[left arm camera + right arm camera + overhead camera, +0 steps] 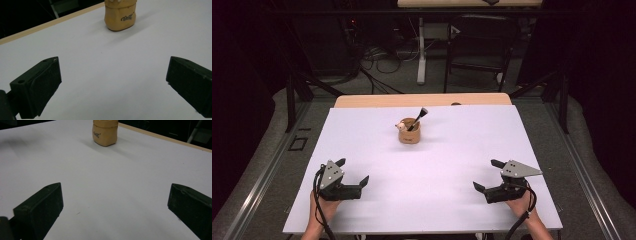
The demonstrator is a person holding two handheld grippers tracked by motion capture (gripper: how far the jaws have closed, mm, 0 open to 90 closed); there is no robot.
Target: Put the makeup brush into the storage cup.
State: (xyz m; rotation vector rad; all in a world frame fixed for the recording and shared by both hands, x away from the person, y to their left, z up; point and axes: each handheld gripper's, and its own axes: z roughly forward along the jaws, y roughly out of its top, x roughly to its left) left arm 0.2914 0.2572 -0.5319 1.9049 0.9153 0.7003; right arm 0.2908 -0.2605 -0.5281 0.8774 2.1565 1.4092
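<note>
A small tan cup (410, 135) stands upright on the white table top (377, 150), toward the far middle. A black-tipped tool (418, 118) leans out of it beside a pale small object (401, 126). The cup (120, 17) carries dark lettering in the left gripper view, and the cup (105, 134) stands far ahead in the right gripper view. My left gripper (353, 171) rests near the front left, open and holding nothing. Near the front right my right gripper (488, 174) is open too, nothing between its jaws.
The white sheet covers a wooden table whose far edge (422, 100) shows bare. Beyond it stand a black chair (479, 45) and a table leg (422, 50) with cables on the floor. Dark frame rails run along both sides.
</note>
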